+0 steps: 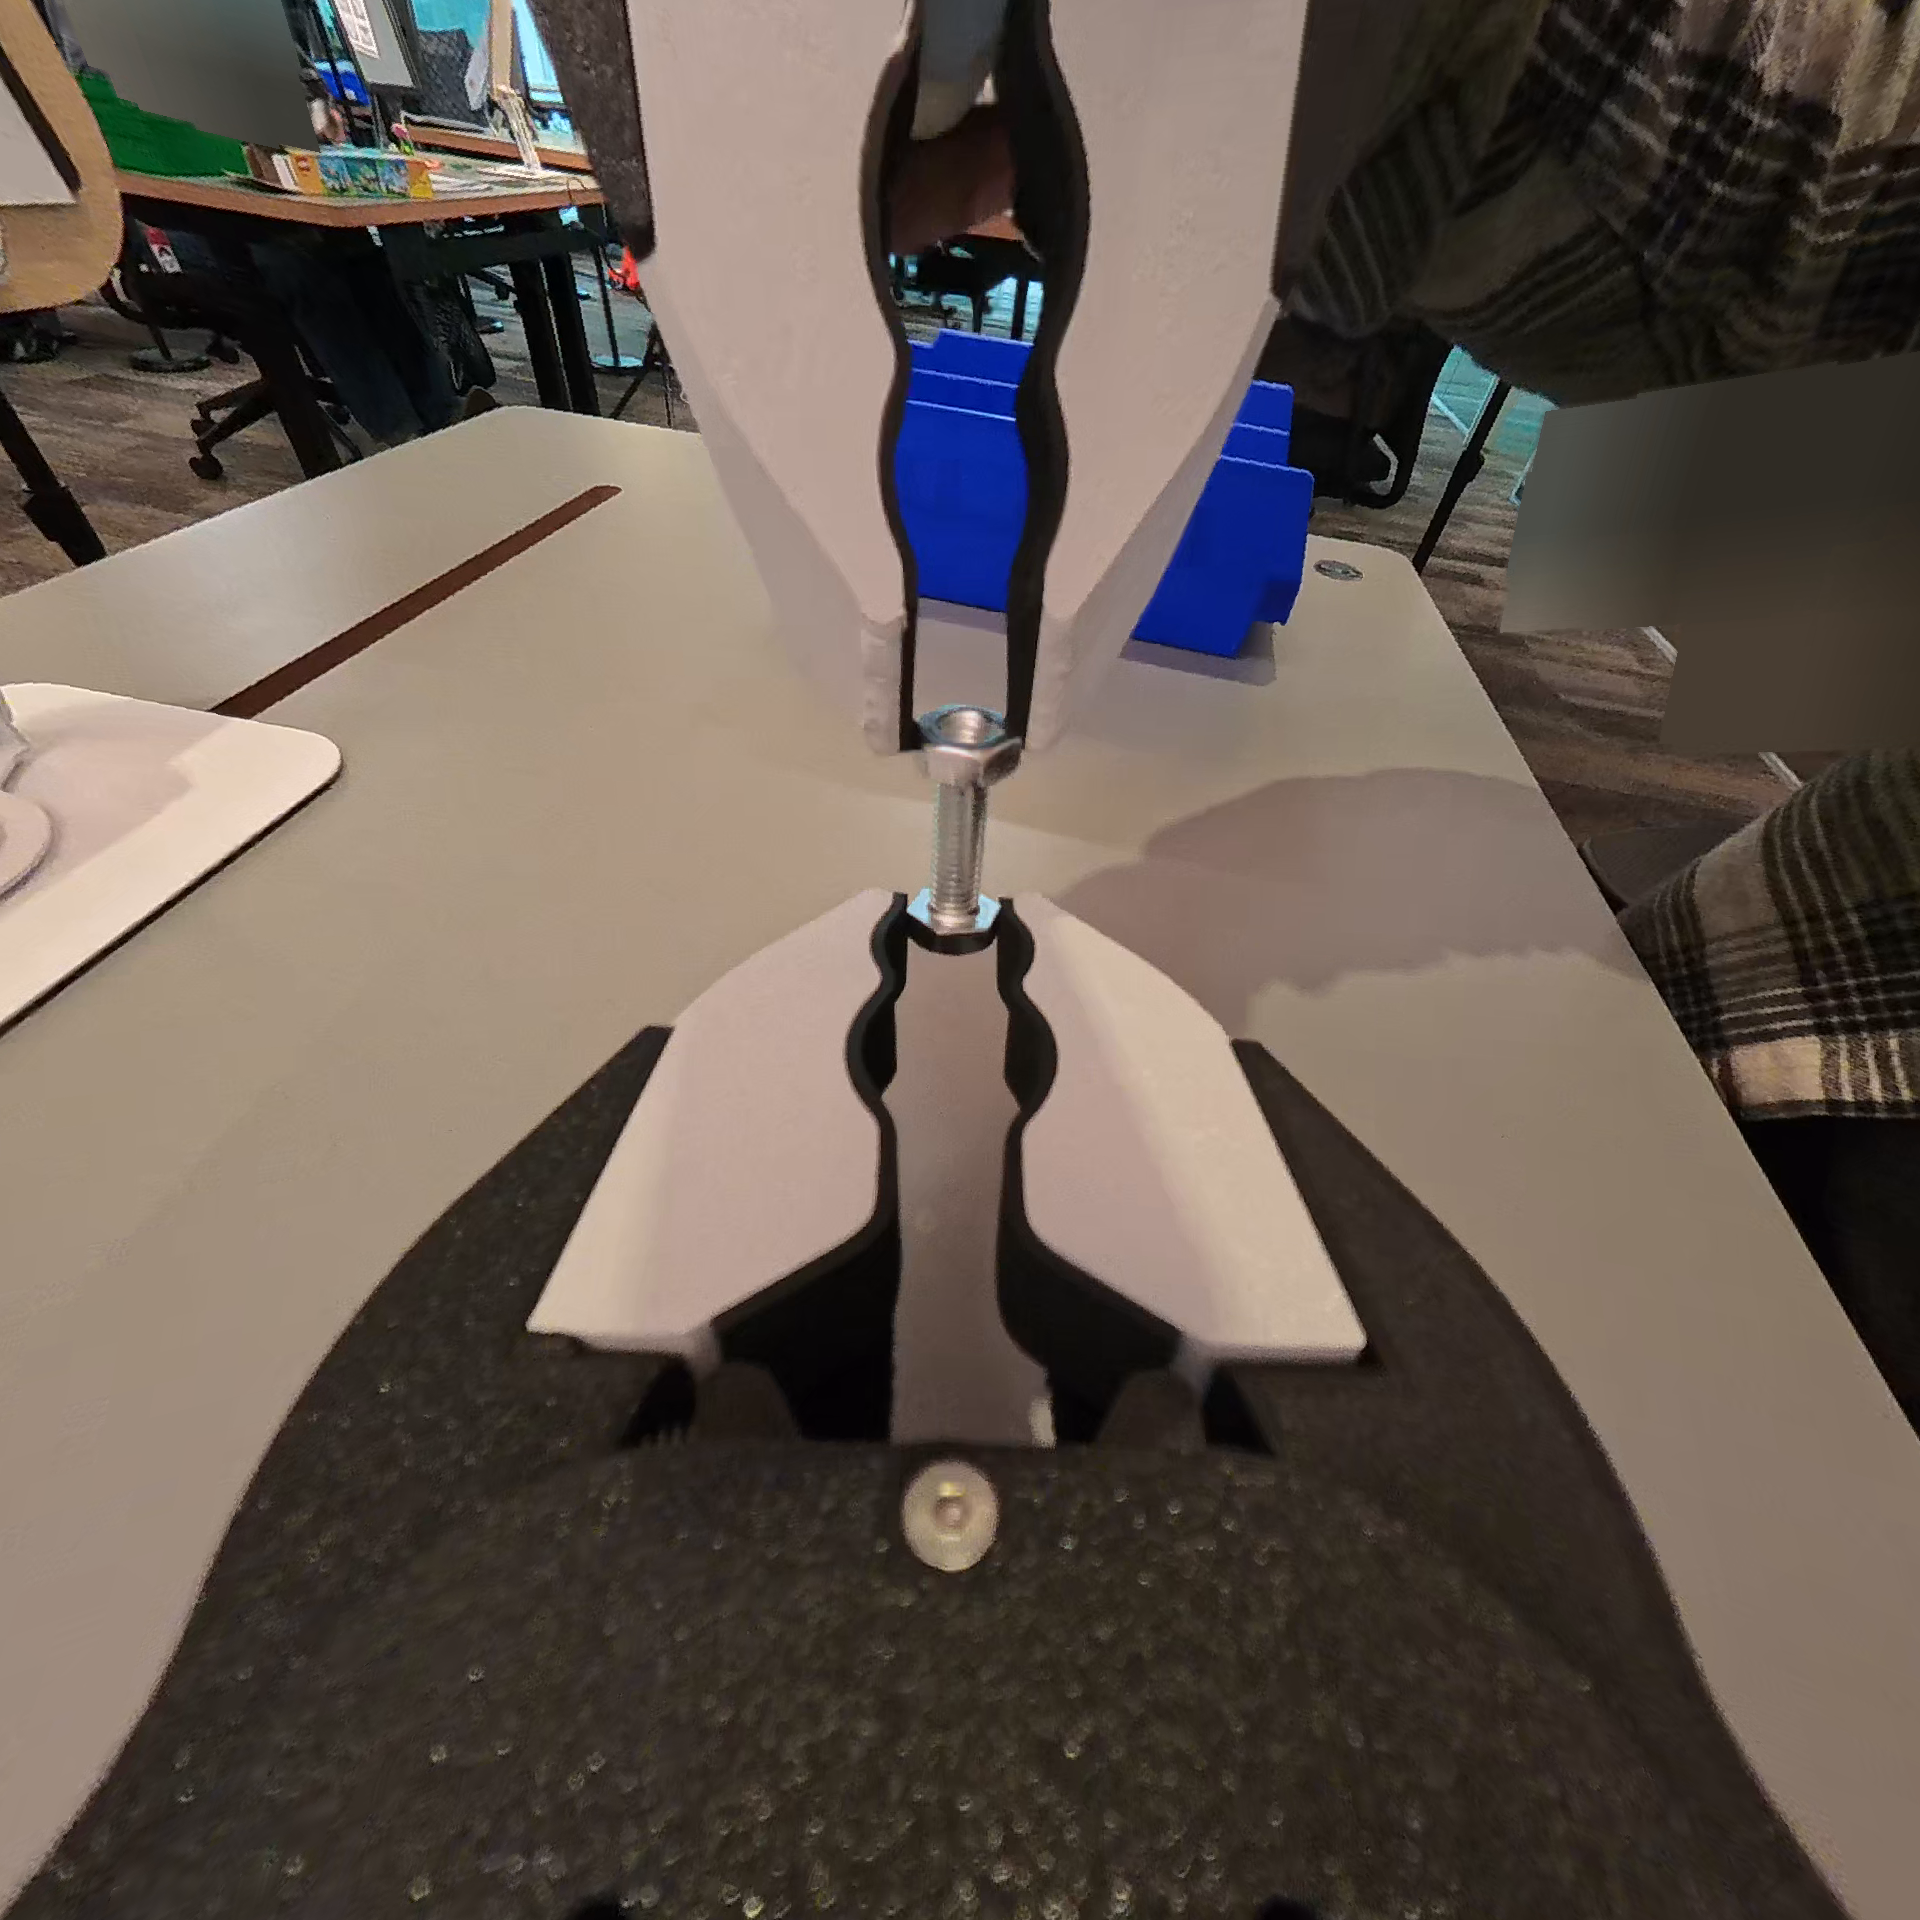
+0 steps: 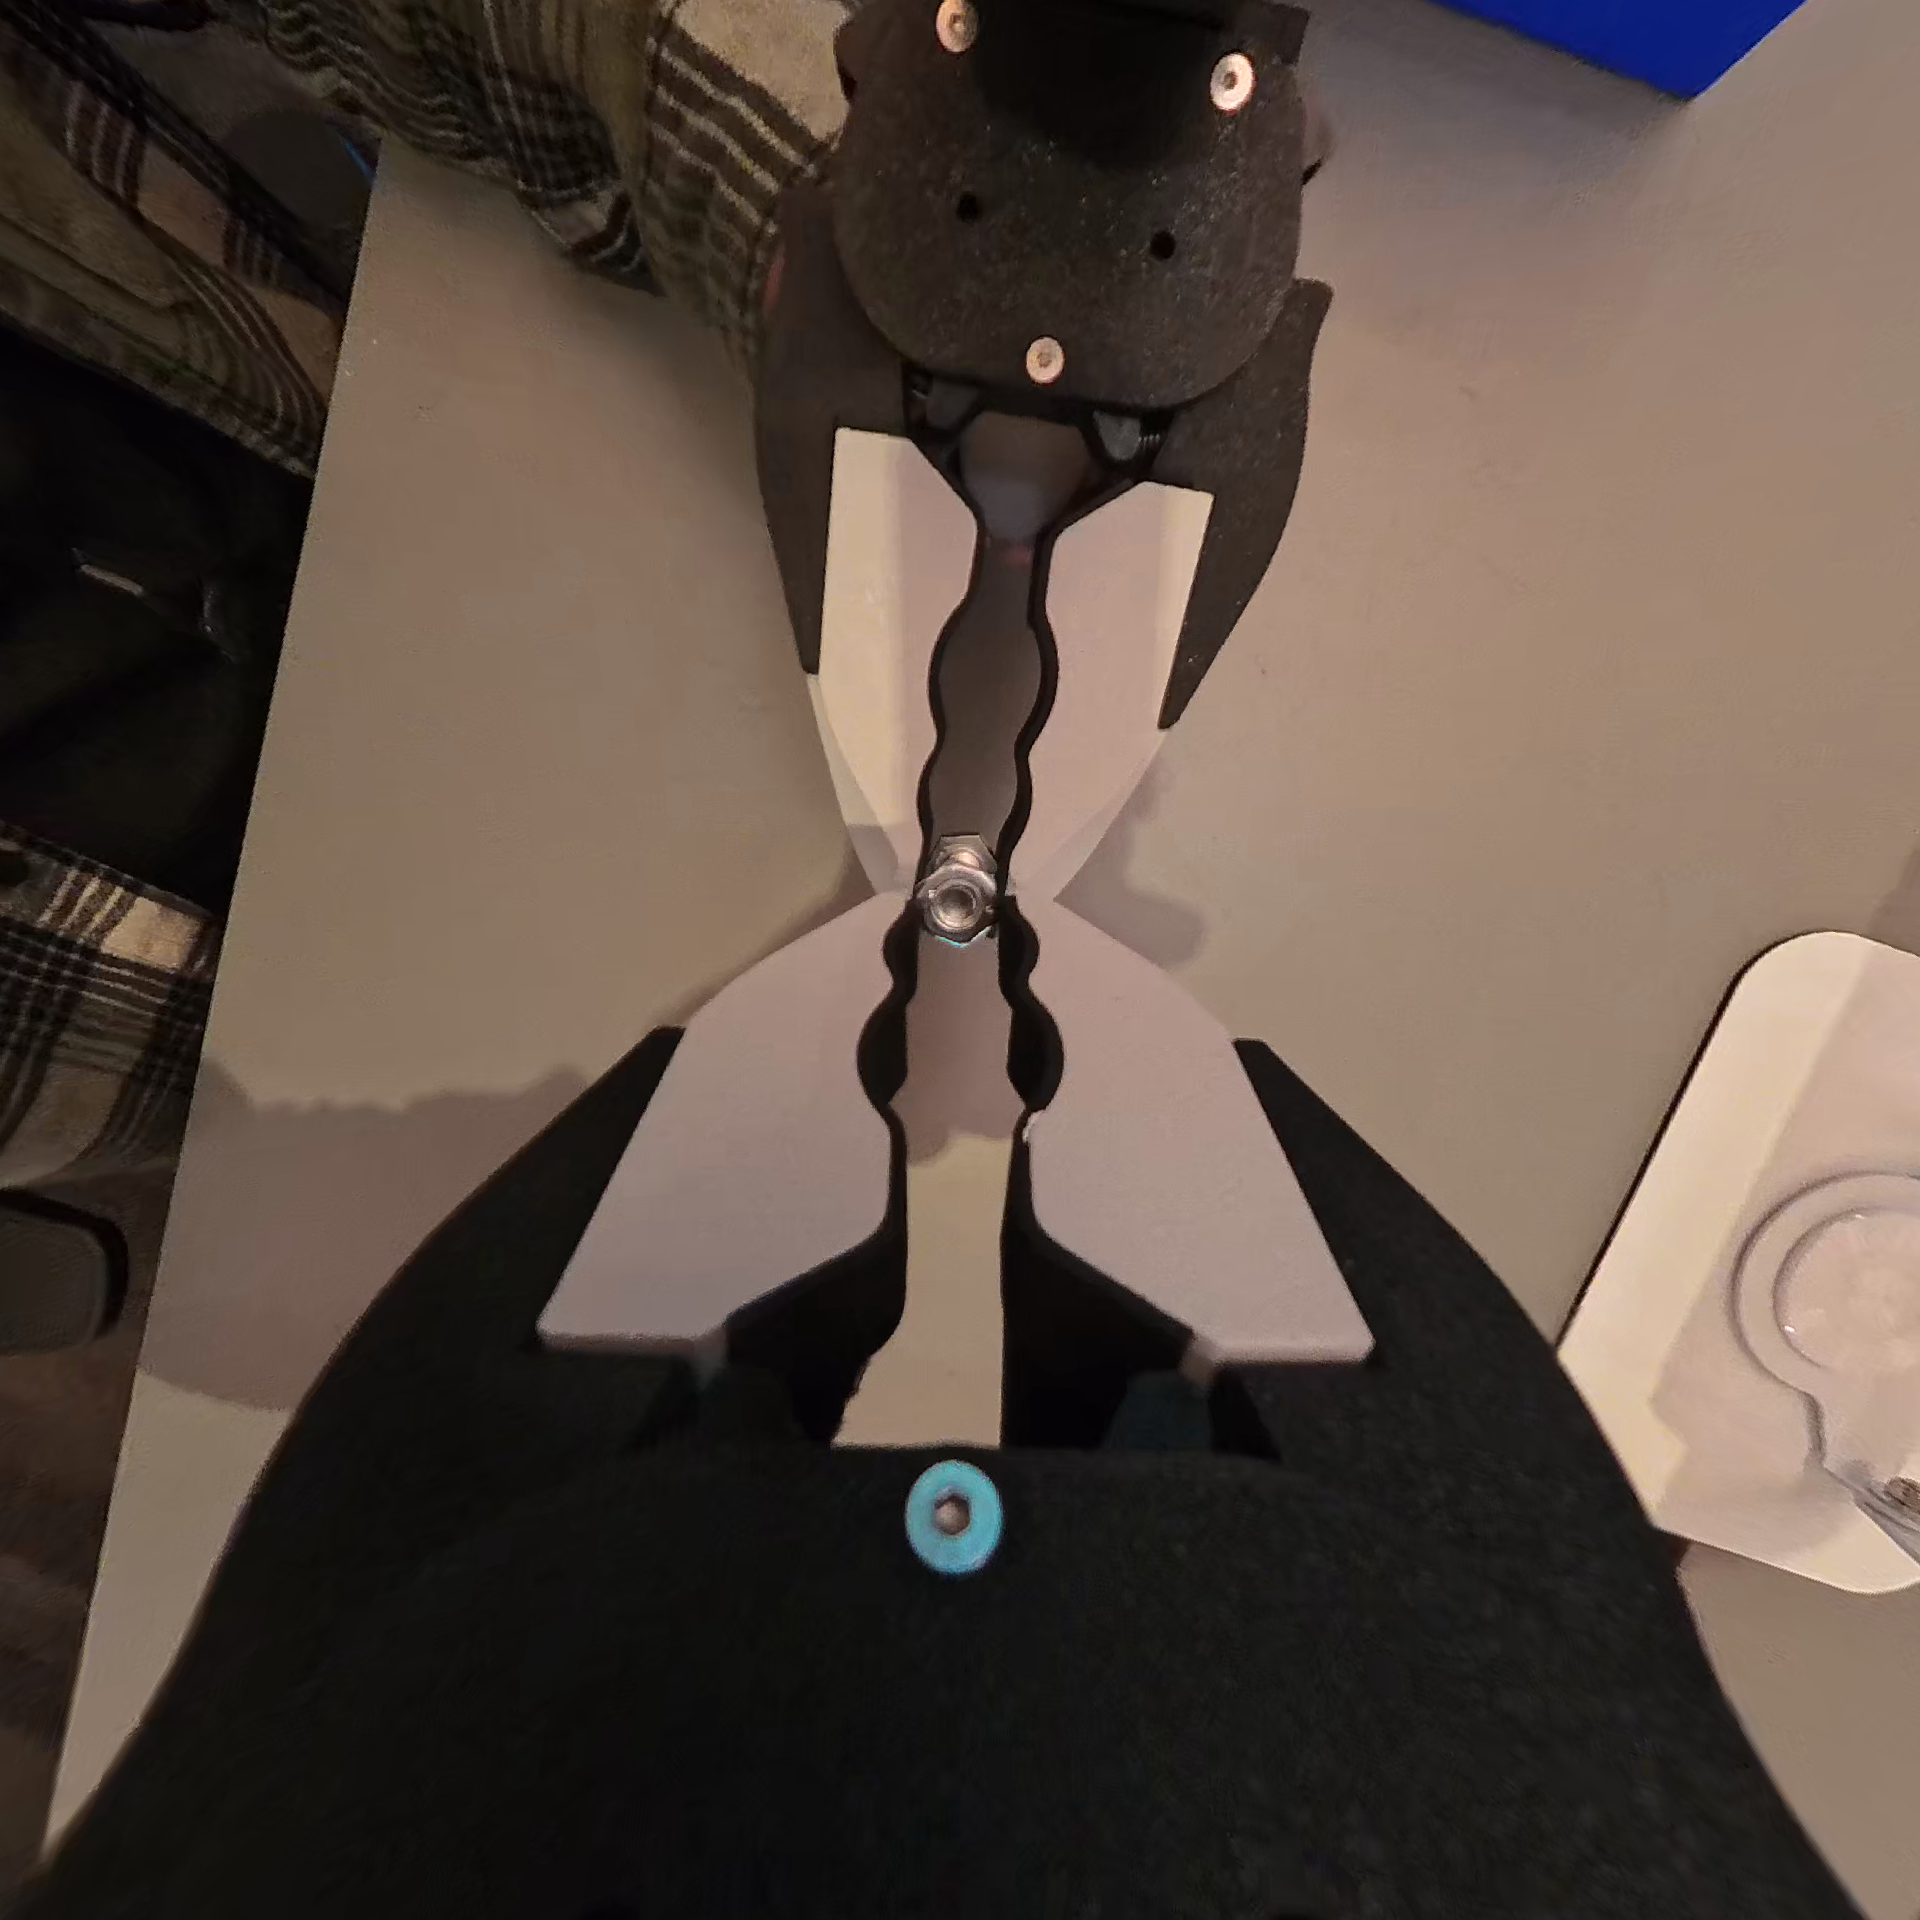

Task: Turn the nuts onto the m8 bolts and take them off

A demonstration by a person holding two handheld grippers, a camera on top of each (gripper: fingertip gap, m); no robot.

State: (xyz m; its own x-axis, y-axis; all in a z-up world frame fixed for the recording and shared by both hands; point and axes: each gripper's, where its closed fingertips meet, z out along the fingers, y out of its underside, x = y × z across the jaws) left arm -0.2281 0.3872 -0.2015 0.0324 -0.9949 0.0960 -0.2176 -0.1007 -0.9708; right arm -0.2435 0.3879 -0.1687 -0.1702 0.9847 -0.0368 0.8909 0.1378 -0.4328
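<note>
In the left wrist view my left gripper (image 1: 951, 920) is shut on the hex head of a silver bolt (image 1: 954, 842), which stands upright above the grey table (image 1: 416, 1039). My right gripper (image 1: 966, 736) comes down from above and is shut on a silver nut (image 1: 966, 753) at the bolt's top end. The nut's bore is open at the top. In the right wrist view my right gripper (image 2: 954, 927) pinches the nut (image 2: 951, 912) and looks down its bore. Just beyond it the left gripper (image 2: 961, 854) holds the bolt head (image 2: 961, 854).
Blue bins (image 1: 1226, 540) stand at the table's far side. A white tray (image 1: 156, 810) lies to the left; it also shows in the right wrist view (image 2: 1714, 1195) with a clear container (image 2: 1849, 1299) on it. A person's plaid sleeve (image 1: 1787, 956) is at the table's right edge. The tips of both grippers are at nearly the same place.
</note>
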